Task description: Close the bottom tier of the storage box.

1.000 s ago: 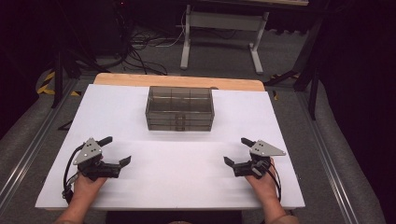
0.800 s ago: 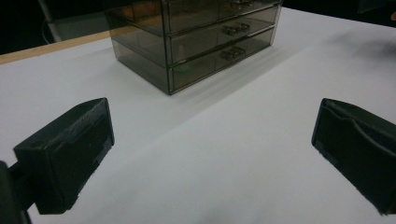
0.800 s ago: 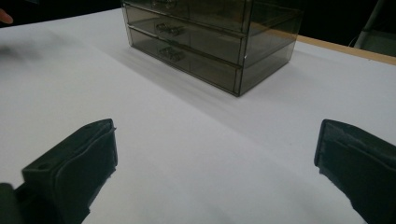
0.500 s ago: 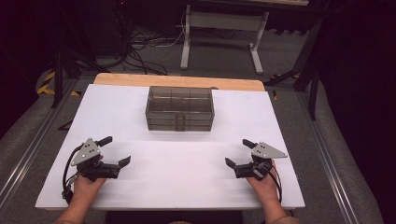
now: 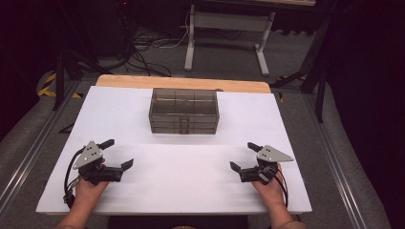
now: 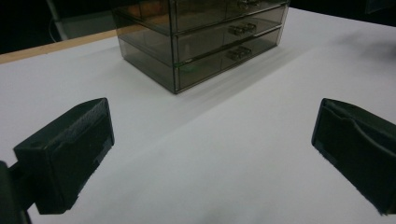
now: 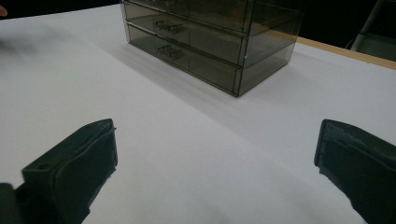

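Note:
A smoky transparent drawer box stands at the middle back of the white table, its drawers shut. In the left gripper view the drawer box lies ahead to the right, its small handles facing me. The right gripper view has the drawer box ahead to the left. My left gripper rests open at the front left, nothing between its fingers. At the front right my right gripper is open and empty too, with one of its fingers low over the white surface.
A bare wooden strip edges the table's far side. Beyond it on the floor are a white desk frame and tangled cables. Metal rails run along both sides of the table.

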Demonstrator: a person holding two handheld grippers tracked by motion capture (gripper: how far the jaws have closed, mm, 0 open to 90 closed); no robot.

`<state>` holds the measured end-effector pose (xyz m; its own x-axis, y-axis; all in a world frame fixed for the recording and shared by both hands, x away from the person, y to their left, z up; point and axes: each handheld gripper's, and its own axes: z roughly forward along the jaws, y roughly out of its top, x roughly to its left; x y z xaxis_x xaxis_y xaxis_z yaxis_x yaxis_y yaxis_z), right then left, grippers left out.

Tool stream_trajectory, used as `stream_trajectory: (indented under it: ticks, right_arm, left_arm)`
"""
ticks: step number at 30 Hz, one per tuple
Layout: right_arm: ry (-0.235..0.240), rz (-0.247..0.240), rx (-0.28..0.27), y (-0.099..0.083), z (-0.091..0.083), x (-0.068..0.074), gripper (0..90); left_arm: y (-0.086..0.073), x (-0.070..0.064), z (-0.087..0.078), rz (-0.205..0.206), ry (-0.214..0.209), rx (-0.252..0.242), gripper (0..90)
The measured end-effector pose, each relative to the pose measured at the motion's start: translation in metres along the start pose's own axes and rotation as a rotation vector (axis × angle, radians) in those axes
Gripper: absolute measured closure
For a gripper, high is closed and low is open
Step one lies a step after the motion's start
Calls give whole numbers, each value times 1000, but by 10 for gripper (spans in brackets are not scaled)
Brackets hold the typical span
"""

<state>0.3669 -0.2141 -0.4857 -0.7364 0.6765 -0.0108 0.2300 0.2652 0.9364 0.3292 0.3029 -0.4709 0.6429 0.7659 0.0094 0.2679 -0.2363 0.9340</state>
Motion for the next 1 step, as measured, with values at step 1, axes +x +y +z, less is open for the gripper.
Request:
stream_trajectory:
  ticks: [1]
  right_arm:
    - [0,0,0,0,0,0,0]
  left_arm:
    - [0,0,0,0,0,0,2]
